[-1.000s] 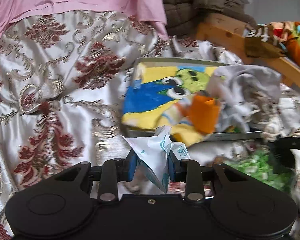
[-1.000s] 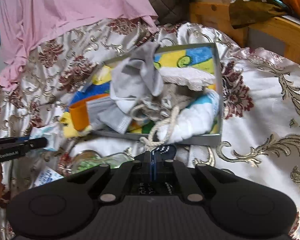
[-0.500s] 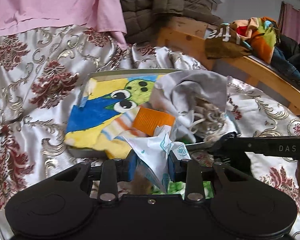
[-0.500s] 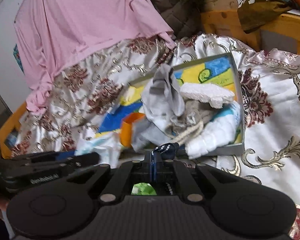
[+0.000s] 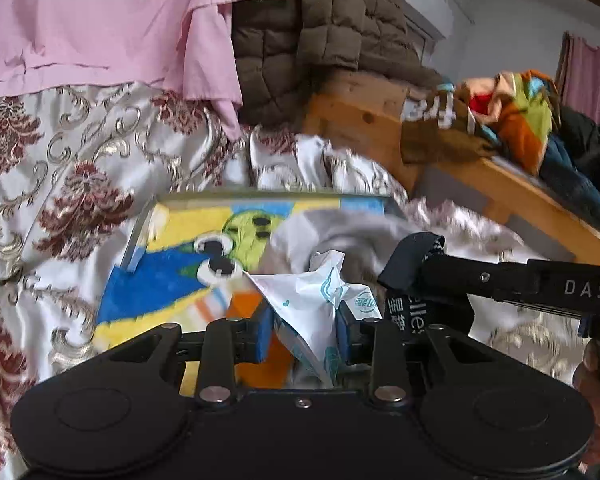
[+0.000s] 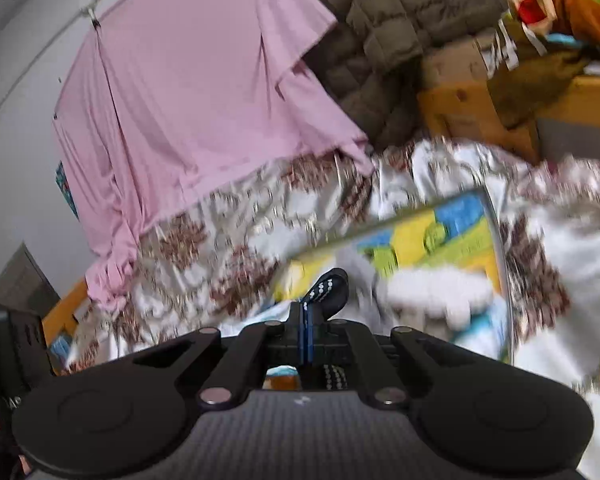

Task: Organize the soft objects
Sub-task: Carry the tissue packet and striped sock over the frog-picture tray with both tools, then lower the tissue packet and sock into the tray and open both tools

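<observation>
My left gripper (image 5: pixel 304 320) is shut on a white tissue packet (image 5: pixel 316 292) with teal print, held over the near edge of a shallow grey box (image 5: pixel 260 194). The box holds a bright cartoon towel (image 5: pixel 168 280), a grey cloth (image 5: pixel 340 232) and an orange piece (image 5: pixel 248 304). My right gripper (image 6: pixel 305 312) is shut on a black fabric piece with white dots (image 6: pixel 330 286), raised above the box (image 6: pixel 496 248). A white towel (image 6: pixel 436 288) lies in that box. In the left wrist view the right gripper (image 5: pixel 424 268) reaches in from the right with the black fabric (image 5: pixel 410 264).
The box rests on a shiny floral bedspread (image 5: pixel 80 184). A pink cloth (image 6: pixel 204 92) and a brown quilted jacket (image 5: pixel 324 40) hang behind it. A wooden bed frame (image 5: pixel 500 188) at the right carries a pile of colourful clothes (image 5: pixel 516 120). A person's hand (image 5: pixel 596 392) shows at the right edge.
My left gripper carried the packet up and right, over the box's near edge. My right gripper rose and tipped upward with the black fabric, now close beside the left one.
</observation>
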`<state>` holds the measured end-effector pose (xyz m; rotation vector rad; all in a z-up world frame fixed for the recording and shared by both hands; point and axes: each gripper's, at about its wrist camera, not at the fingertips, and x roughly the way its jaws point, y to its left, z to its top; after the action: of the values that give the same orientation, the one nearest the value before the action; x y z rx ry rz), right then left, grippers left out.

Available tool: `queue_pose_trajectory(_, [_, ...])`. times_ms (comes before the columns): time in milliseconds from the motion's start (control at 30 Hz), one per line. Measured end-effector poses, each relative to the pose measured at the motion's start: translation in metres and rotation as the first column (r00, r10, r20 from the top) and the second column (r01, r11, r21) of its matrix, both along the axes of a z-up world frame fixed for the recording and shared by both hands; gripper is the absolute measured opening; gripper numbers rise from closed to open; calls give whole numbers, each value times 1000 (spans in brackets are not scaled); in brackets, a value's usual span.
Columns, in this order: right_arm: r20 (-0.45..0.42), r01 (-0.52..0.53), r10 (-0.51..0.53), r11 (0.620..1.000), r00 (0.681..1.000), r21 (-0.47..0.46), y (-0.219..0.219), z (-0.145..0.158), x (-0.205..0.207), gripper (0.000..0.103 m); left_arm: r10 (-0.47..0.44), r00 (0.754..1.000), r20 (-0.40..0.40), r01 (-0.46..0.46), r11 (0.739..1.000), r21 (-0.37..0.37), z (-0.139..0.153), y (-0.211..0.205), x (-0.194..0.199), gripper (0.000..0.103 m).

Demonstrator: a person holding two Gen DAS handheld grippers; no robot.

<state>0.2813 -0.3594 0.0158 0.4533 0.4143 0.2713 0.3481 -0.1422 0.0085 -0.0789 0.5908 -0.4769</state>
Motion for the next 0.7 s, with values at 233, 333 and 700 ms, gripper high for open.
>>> queue_pose_trajectory(233, [26,55,-54,998,998,-33,-14,8,35,2,79,996,40,-77,996,-52,16,-16,40,35])
queue_pose_trajectory(333, [30,79,-78,995,997,-56,-19,6,46,2,105,993,51,-103,994,-42,17,-27,56,35])
queue_pose_trajectory(700, [-10,187,-187,982,982,-25,-48,-16,87,2,115,993,-26,-114,992,47,-7,-58,88,39])
